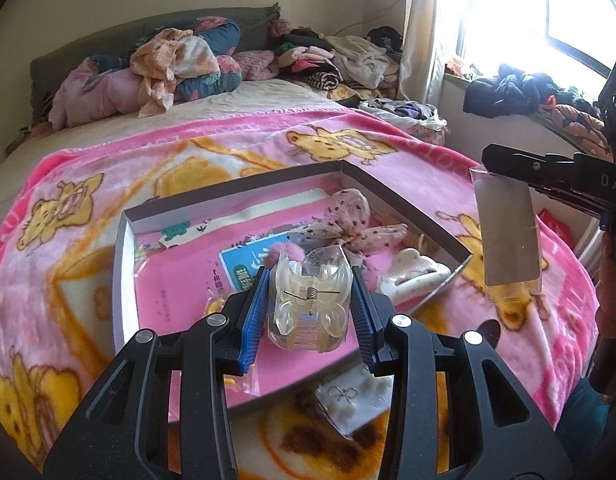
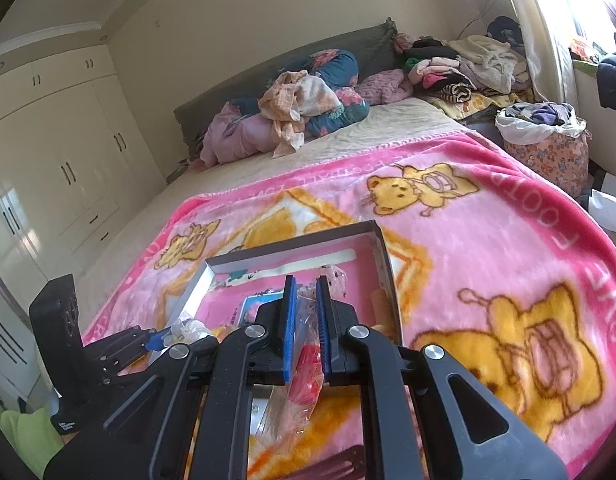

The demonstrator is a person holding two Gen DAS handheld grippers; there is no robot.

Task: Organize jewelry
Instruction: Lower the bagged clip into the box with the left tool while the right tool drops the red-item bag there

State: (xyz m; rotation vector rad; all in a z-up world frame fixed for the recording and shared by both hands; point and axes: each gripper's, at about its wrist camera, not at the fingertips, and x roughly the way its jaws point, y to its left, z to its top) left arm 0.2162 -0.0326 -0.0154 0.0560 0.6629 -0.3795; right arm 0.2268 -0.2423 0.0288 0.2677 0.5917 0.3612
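The left gripper (image 1: 309,312) holds a clear hair clip (image 1: 308,300) in a plastic wrapper between its blue fingers (image 1: 254,320), above the near part of an open box (image 1: 403,196) lined in pink. The box lies on a pink blanket (image 1: 387,136) with yellow bears, spread over the bed (image 1: 236,100). Inside the box, on the far right, sits a spotted fabric bow (image 1: 355,224), with a white clip (image 1: 411,276) just beside it at the right corner and a blue card (image 1: 252,260) near the middle. A small packet with bow shapes (image 1: 355,396) lies on the blanket at the box's near edge. The right gripper (image 2: 306,332) has its fingers (image 2: 290,328) narrow, pinched on a clear bag (image 2: 304,360) with something red in it; in the left view that bag (image 1: 507,228) hangs at the right, above the blanket, just past the box's right corner. Clothes are piled at the far end of the bed
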